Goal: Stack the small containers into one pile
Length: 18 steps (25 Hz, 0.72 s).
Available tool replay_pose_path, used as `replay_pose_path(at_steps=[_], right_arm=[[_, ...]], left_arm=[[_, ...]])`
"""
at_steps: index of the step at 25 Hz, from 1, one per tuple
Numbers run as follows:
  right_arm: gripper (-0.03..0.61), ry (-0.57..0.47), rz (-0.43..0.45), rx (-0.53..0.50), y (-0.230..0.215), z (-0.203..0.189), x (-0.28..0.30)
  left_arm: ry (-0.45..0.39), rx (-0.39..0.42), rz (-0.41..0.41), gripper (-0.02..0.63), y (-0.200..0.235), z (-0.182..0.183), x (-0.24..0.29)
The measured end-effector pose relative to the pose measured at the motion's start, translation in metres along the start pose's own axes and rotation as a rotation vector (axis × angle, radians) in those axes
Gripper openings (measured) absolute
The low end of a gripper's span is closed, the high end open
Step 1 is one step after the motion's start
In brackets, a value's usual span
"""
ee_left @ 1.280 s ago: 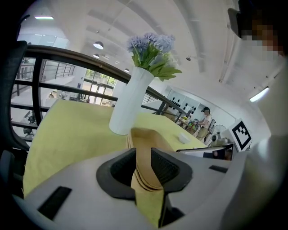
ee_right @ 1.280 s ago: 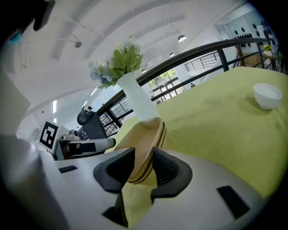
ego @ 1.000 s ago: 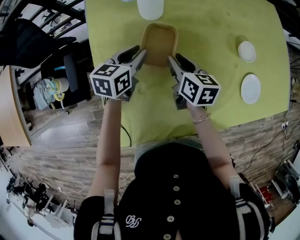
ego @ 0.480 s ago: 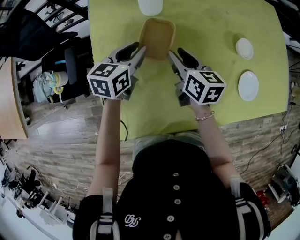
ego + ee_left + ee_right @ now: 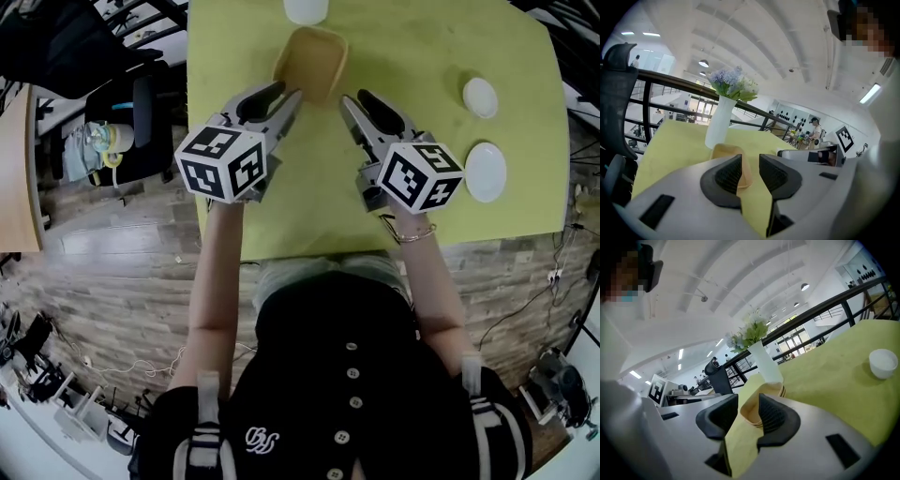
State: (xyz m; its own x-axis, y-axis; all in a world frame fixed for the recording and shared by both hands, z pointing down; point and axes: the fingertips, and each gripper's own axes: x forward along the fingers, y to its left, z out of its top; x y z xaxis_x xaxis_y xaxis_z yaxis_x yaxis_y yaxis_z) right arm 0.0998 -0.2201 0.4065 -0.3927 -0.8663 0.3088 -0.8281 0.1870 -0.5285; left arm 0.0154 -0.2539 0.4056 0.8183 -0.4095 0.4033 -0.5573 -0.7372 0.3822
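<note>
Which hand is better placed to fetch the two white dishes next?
Probably the right. The smaller white dish and larger white dish lie nearer the right gripper; the left gripper is across the tan containers. Both grippers' fingers have just been opening and hold nothing.

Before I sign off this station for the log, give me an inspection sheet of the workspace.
Surface: green tablecloth, flat, no spills seen.
Job's things: tan containers nested in one pile, far side.
Clutter: white vase with flowers; white bowl; white plate.
Grippers: left gripper and right gripper open, fingers have just been opening, nothing between them.
Cables: thin cable on the wood floor.
Surroundings: office chair, black railing.
</note>
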Motion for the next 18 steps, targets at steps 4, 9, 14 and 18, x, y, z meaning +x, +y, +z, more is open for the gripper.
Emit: replay_pose_path(at_steps=[4,9,14,18], right_arm=[[0.113,0.003,0.046,-0.042,0.015,0.001,-0.015],[0.066,0.053,0.072,-0.118,0.021,-0.002,-0.021],[0.014,0.066,0.093,-0.140,0.025,-0.006,-0.035],[0.013,0.055,0.162,-0.156,0.038,-0.007,-0.044]], left_arm=[[-0.034,-0.020,0.004,0.113,-0.019,-0.007,-0.015],[-0.041,-0.027,0.018,0.064,-0.030,-0.014,-0.023],[-0.053,-0.016,0.040,0.018,-0.041,-0.021,-0.032],[-0.063,-0.006,0.029,0.011,-0.053,-0.027,-0.034]])
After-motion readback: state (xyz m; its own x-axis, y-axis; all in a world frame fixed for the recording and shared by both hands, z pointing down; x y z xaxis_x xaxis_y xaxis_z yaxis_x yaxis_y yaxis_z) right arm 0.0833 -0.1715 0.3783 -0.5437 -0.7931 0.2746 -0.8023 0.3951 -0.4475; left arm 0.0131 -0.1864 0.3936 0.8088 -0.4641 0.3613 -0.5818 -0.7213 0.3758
